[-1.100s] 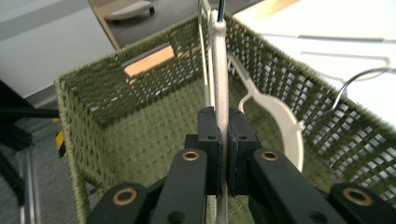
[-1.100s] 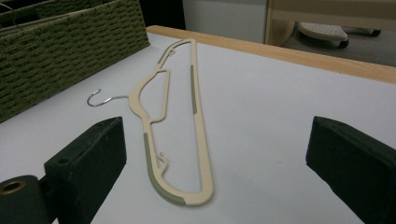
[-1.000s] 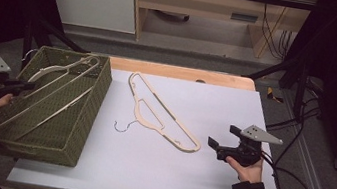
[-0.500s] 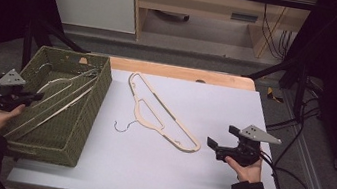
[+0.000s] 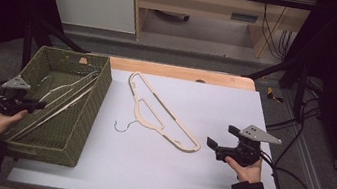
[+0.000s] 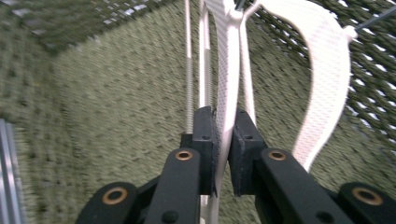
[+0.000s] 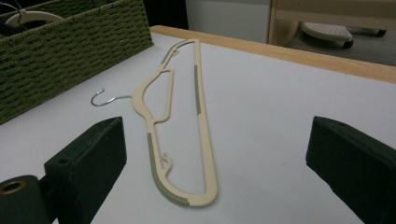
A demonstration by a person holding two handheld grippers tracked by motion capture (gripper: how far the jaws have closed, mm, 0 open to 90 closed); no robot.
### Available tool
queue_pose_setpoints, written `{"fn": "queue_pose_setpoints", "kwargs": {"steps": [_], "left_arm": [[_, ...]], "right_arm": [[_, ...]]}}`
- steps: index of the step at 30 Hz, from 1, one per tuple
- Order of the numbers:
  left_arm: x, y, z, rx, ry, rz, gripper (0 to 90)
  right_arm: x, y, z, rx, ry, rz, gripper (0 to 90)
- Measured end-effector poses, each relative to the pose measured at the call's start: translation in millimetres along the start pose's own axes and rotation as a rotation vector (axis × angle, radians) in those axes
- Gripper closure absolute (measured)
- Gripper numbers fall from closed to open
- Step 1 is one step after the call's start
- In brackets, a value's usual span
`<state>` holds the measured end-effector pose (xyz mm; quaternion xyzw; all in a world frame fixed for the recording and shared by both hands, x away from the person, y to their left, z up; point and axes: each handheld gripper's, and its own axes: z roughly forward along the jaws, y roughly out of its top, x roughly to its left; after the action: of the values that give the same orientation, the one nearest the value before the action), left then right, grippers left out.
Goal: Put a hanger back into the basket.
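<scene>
A woven green basket (image 5: 101, 89) stands at the table's left and holds white hangers (image 5: 68, 92). My left gripper (image 5: 38, 104) reaches into it over the left wall. In the left gripper view its jaws (image 6: 224, 126) have just been opening; the thin bar of a white hanger (image 6: 229, 84) still runs between the pads, which stand barely parted from it. A second white hanger (image 6: 327, 84) lies beside it. A cream hanger (image 5: 163, 119) with a metal hook lies flat mid-table. My right gripper (image 5: 218, 136) rests open on the table to its right, its jaws (image 7: 217, 135) wide apart, facing the cream hanger (image 7: 201, 116).
The white tabletop (image 5: 235, 104) has a wooden strip (image 5: 180, 72) along its far edge. Black frame legs and cables (image 5: 299, 119) stand to the right of the table. A wooden shelf unit (image 5: 205, 4) sits on the floor behind.
My left hand has sunk from above the basket's left wall down into it, bringing the white hanger lower. The right gripper and the cream hanger have not moved.
</scene>
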<state>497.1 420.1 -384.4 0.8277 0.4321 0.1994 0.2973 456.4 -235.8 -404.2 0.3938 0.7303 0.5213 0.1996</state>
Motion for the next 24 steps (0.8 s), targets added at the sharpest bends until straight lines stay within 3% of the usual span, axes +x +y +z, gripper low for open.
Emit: {"fn": "queue_pose_setpoints", "kwargs": {"steps": [6,9,15,24], "left_arm": [[-7.8,1.8,3.6,0.031,-0.037,-0.004,72.4],[-9.8,1.3,1.4,0.032,-0.035,-0.003,68.8],[-15.9,2.4,-10.4,-0.013,-0.033,0.004,60.8],[-31.7,16.9,-39.0,-0.163,0.014,0.014,46.9]], "right_arm": [[0.9,0.2,0.2,0.002,0.003,-0.003,5.4],[0.9,0.6,-0.2,0.0,0.002,-0.005,5.4],[1.8,1.0,-0.5,-0.002,0.012,-0.004,5.4],[3.0,2.4,-1.3,-0.009,0.007,-0.008,5.4]]}}
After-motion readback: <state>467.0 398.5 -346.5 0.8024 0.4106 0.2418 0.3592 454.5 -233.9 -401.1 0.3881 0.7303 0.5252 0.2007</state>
